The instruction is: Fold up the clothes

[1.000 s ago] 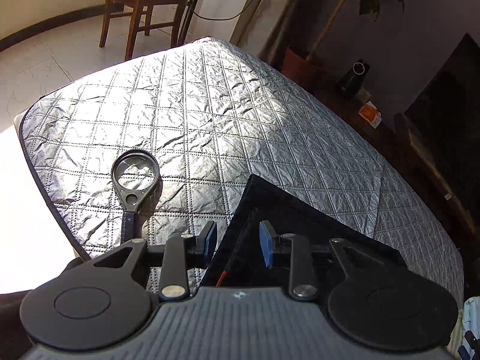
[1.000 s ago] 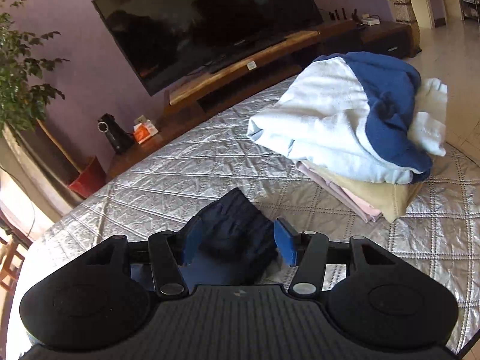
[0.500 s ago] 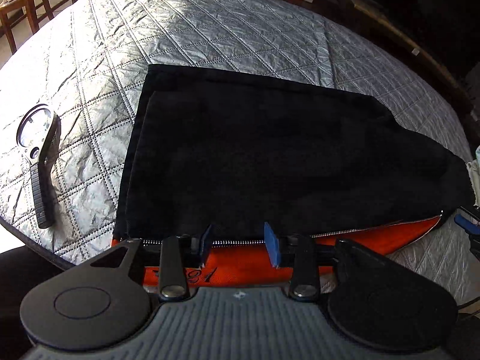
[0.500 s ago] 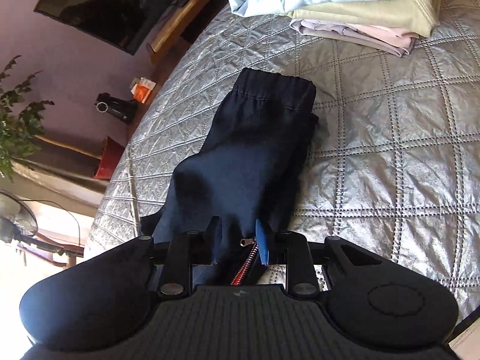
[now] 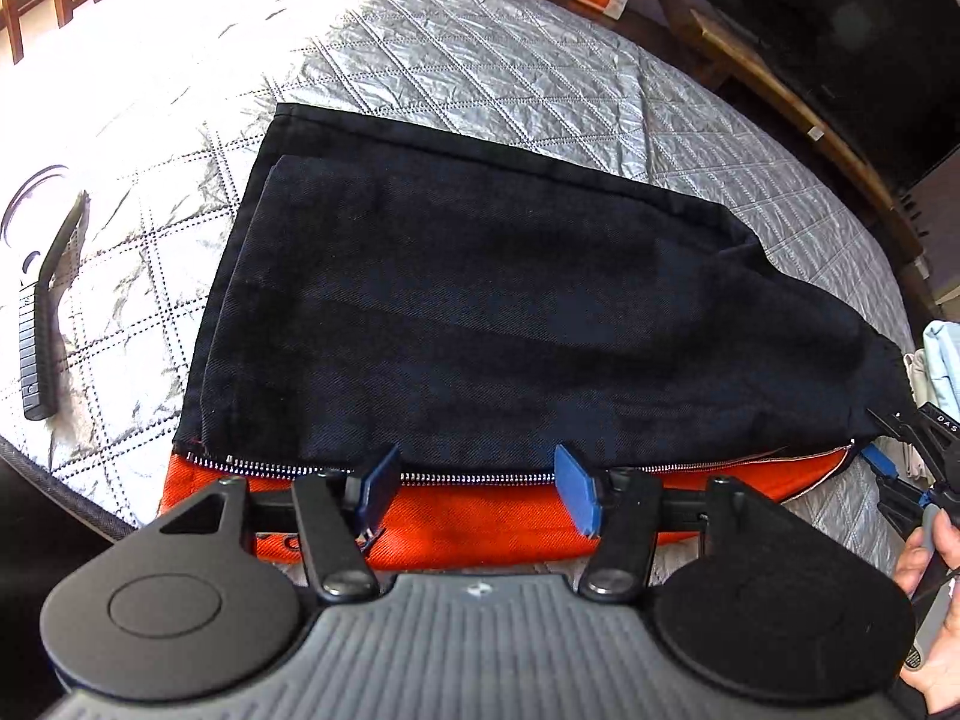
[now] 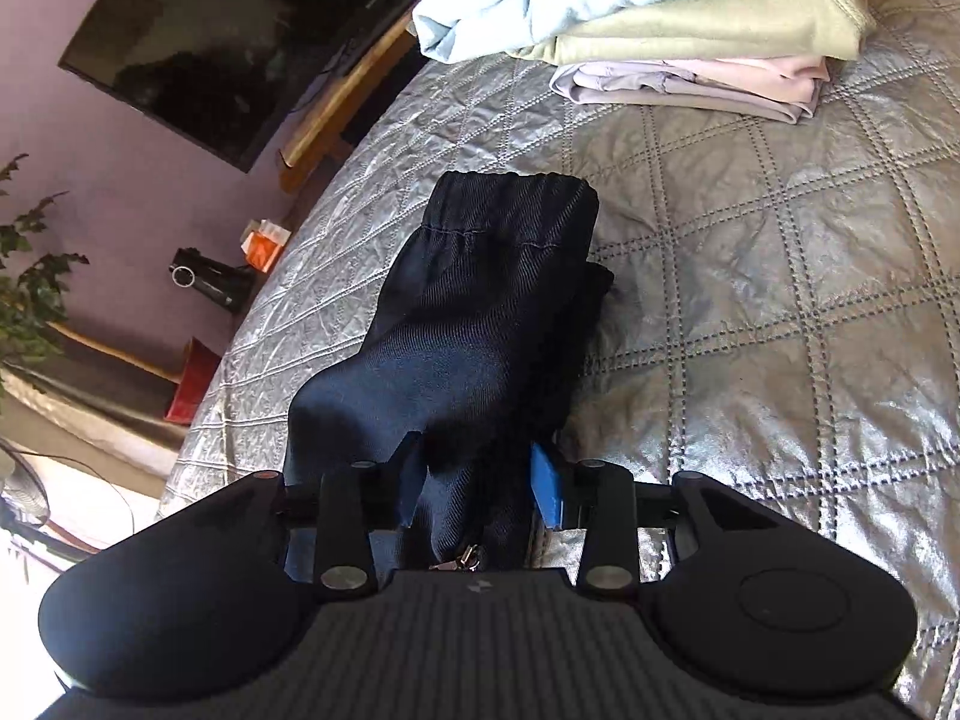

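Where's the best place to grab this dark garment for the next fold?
Pinch the dark garment along its near zipper edge, coming from the near side. That edge runs straight and lies loose on the orange lining, so a jaw should slip under; elsewhere it lies flat on the quilt.

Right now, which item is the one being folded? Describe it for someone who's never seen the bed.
On the silver quilted bedspread, nearest the front edge, lies a flat dark navy zip-up garment. Unlike the pastel folded clothes stack farther back, it shows an orange lining beneath a metal zipper.
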